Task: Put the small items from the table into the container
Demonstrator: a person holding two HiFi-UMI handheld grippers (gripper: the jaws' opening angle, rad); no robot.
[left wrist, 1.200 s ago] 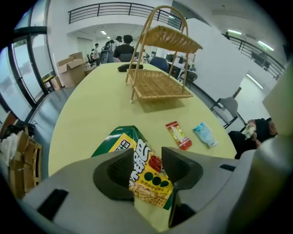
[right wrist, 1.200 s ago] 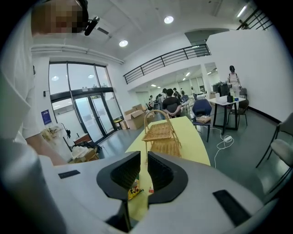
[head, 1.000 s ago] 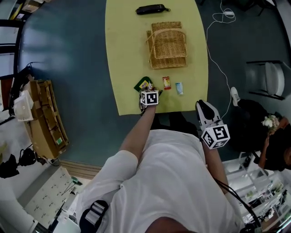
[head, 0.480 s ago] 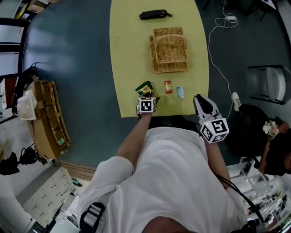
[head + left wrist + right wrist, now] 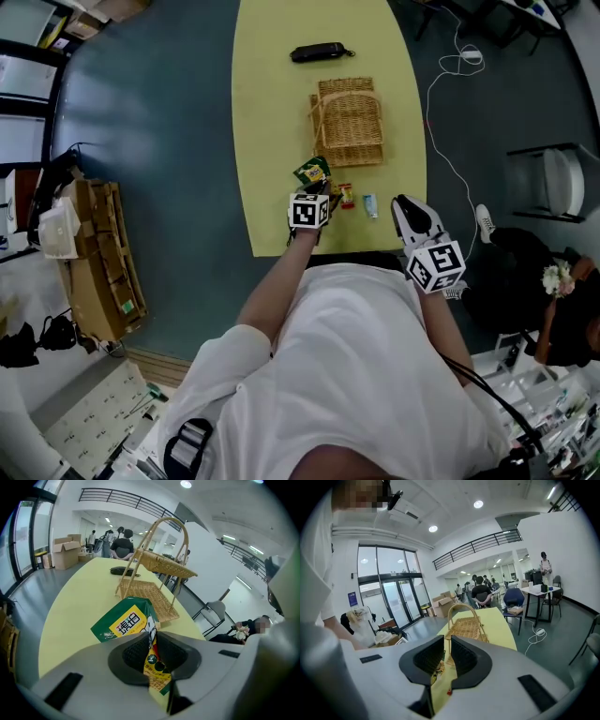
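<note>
While clamped on an edge of the green packet, the left hand-held gripper holds it clear for the basket.
Not needed, the right hand-held gripper has jaws together, empty.

Setting: large open-plan office or lab hall.

Right gripper view:
- High white ceiling with recessed lights.
- A mezzanine railing runs along an upper level.
- Tall glass doors, with cardboard boxes stacked near them.
- A seated person works farther back.
- A desk with a blue chair beside it.
- A white cable trails on the floor.

Head view:
- A long yellow tabletop stands on a blue-grey floor.
- Crates and loose gear lie along the left side.
</note>
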